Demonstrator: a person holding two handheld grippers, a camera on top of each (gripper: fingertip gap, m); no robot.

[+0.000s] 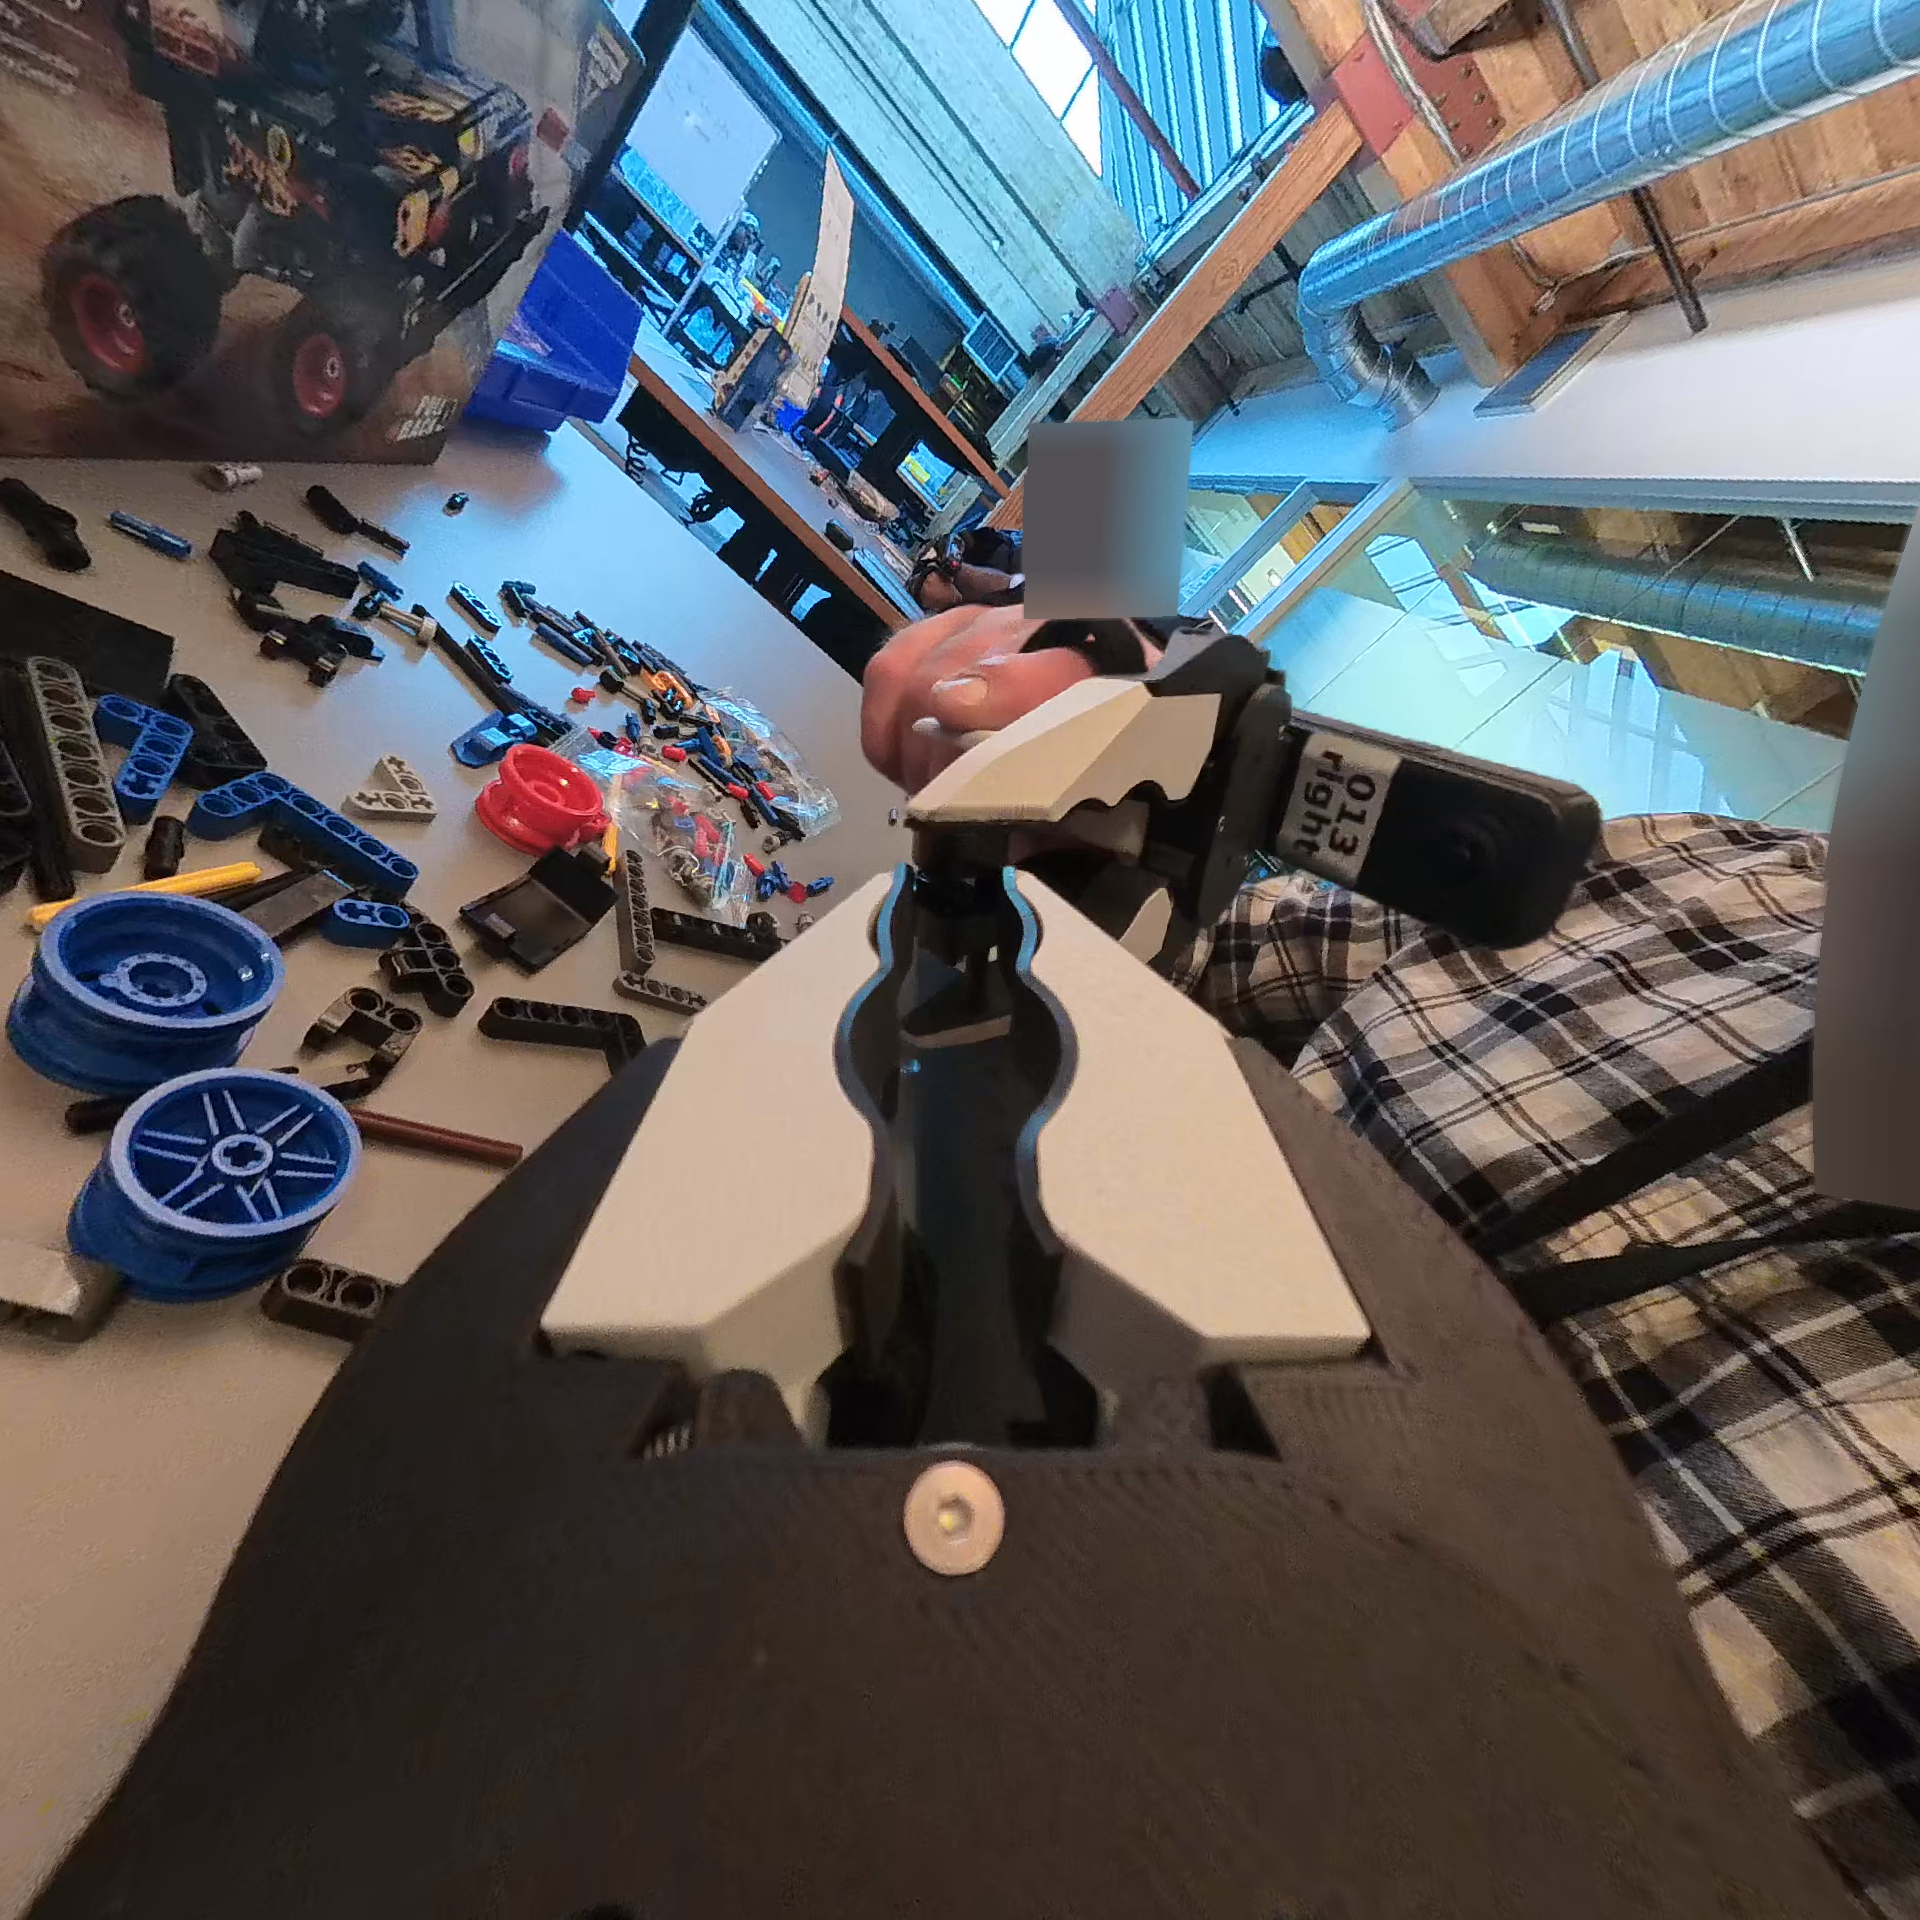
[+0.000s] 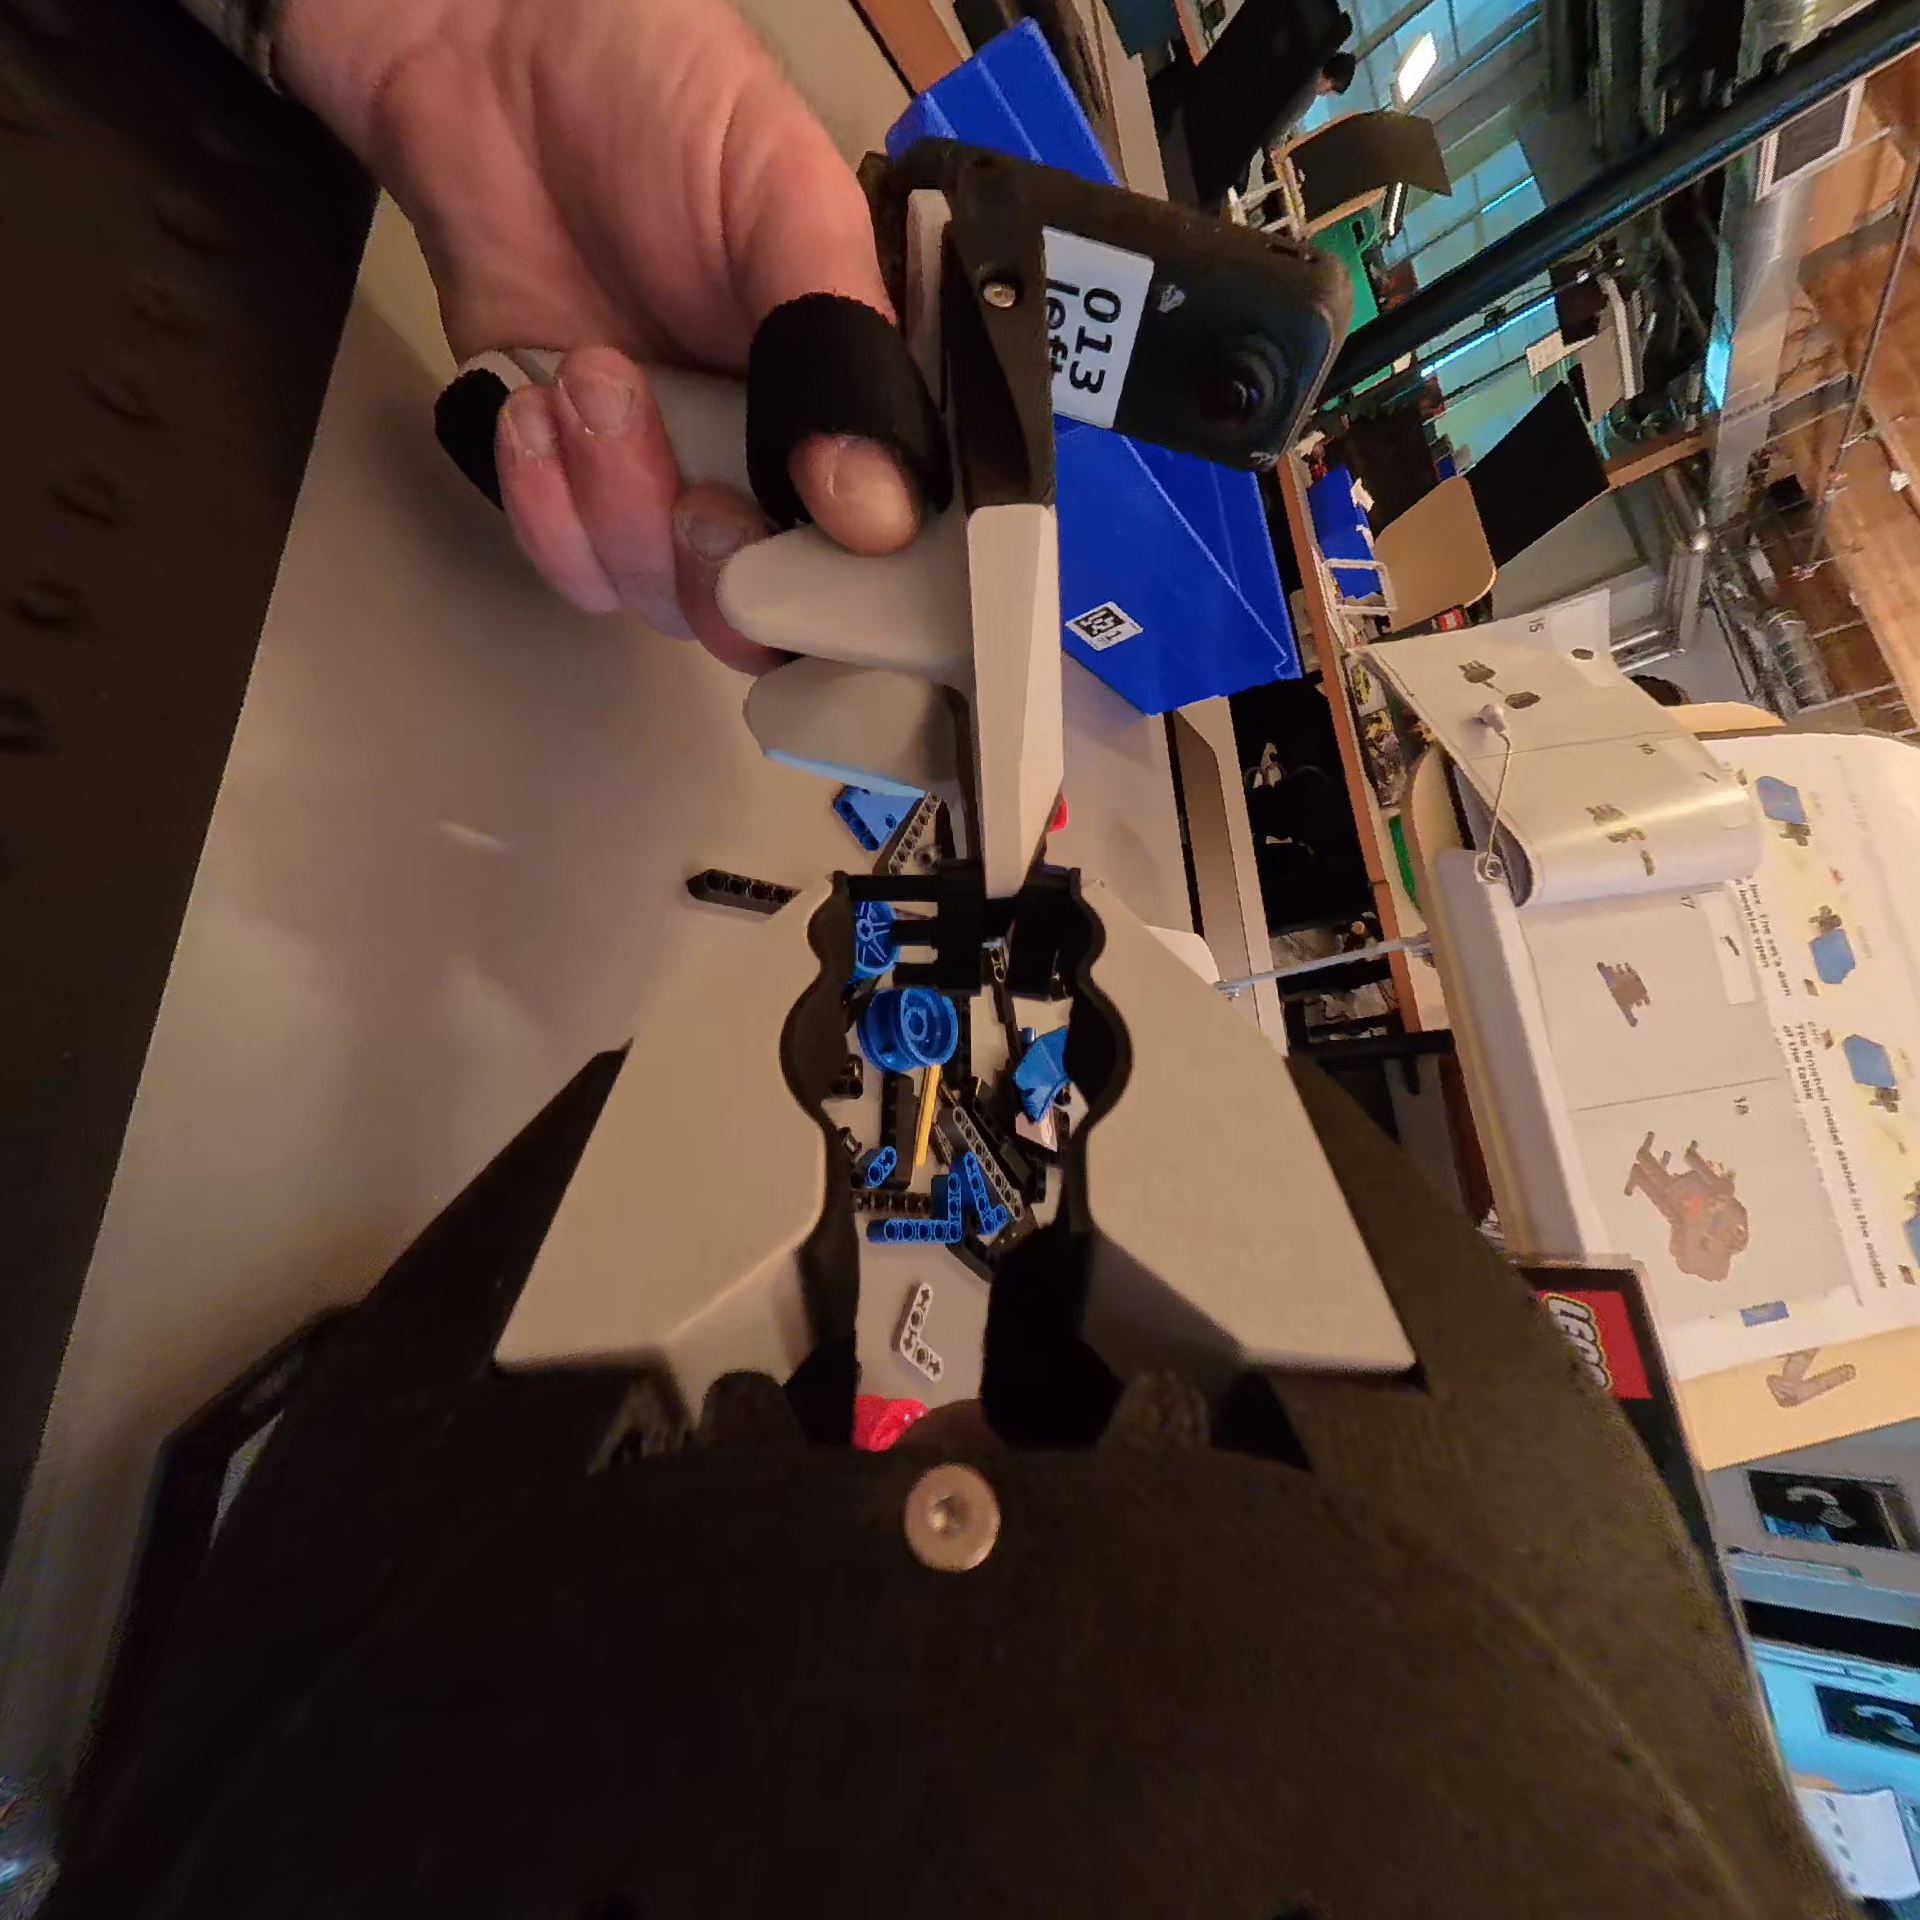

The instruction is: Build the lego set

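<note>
Above the counter, clear of scattered parts, both claws are pinching one black Lego assembly: left claw, right claw.

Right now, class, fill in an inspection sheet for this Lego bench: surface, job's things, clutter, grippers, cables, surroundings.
Surface: pale table, strewn with parts.
Job's things: black assembly held in the air between both grippers; two blue wheels, a red wheel, blue and black beams; Lego box standing at the back; open instruction booklet.
Clutter: torn clear bag of small pins.
Grippers: left gripper and right gripper both shut on the assembly.
Cables: nothing seen.
Surroundings: blue bin, workshop benches, ceiling duct.
</note>
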